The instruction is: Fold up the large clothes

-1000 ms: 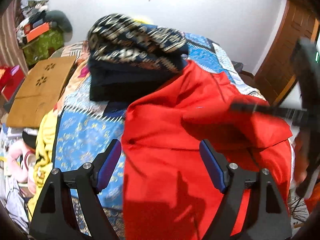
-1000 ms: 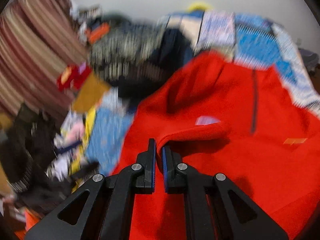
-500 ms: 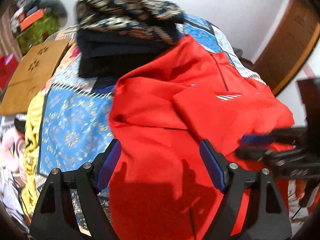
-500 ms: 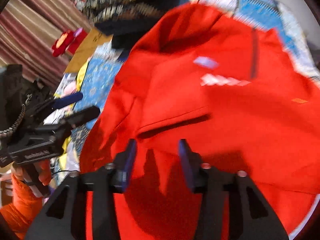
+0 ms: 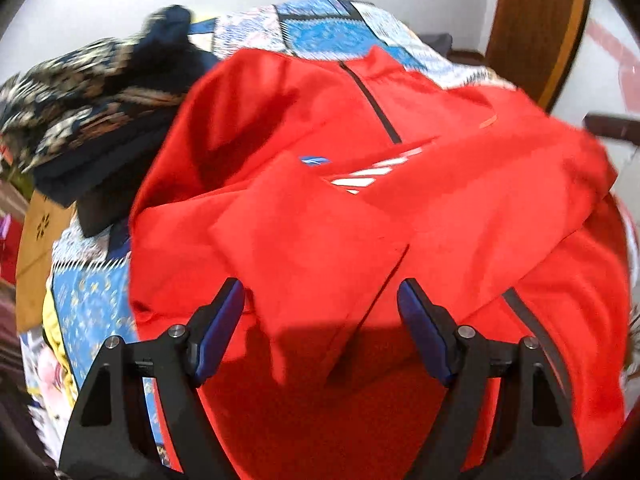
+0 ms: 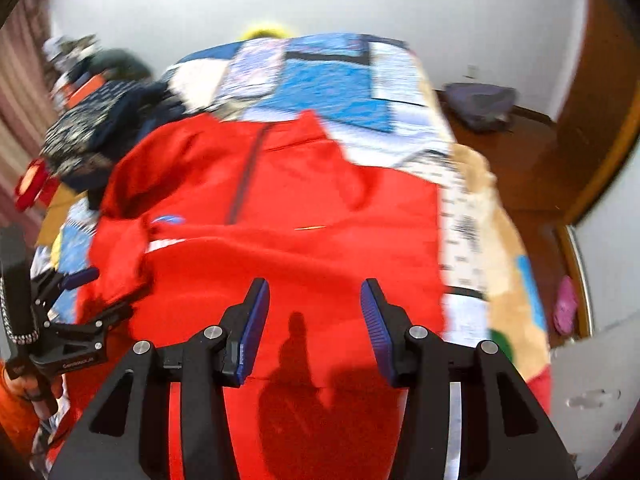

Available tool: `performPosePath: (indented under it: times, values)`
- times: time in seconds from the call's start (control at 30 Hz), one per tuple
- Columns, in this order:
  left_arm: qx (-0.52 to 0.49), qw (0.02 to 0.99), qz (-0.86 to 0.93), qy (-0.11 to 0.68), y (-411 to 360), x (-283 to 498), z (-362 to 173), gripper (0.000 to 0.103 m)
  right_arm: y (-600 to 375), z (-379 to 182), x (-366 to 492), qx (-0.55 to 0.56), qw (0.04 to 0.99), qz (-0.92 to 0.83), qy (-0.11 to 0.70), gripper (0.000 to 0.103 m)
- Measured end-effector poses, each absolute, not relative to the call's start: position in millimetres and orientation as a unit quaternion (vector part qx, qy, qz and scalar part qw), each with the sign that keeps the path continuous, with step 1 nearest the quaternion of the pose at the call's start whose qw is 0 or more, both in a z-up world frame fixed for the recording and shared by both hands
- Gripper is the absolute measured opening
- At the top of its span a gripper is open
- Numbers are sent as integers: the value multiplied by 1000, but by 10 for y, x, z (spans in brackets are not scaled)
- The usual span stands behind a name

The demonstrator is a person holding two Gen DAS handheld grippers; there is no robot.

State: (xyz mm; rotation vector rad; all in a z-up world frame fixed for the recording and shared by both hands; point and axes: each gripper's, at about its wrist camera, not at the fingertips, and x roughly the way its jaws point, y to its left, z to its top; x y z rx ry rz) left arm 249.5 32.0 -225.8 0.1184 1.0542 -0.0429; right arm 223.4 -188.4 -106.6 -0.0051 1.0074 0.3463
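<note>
While one red jacket (image 5: 360, 208) lay on one patchwork quilt (image 6: 332, 80), left gripper (image 5: 320, 320) and right gripper (image 6: 314, 312) gaped empty; one dark pile (image 5: 100, 112) far left.

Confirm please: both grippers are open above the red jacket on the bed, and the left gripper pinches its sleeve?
Not quite. The left gripper pinches nothing: in the left wrist view its jaws stand wide apart above the red jacket. The right gripper is open too.
</note>
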Motion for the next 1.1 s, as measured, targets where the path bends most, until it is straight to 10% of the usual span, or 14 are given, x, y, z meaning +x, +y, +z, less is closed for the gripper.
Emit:
performPosePath:
  times: [0.13,0.2,0.3,0.7,1.1]
  values:
    - [74,857,-24,510,244,2615,-2365,45,-2211,-1128,2284,34,863,136,485,44]
    - [56,858,-22,510,303,2690,-2313,14,-2287,-1156,2299,43,862,131,488,44]
    - [30,869,-23,493,421,2801,-2089,4,-2323,-1170,2332,46,861,130,489,44]
    - [-4,945,1,328,1084,2575,-747,3,-1995,-1205,2379,25,859,167,484,44]
    - [-86,869,47,486,1850,2211,-2175,15,-1761,-1450,2140,-32,849,174,498,54]
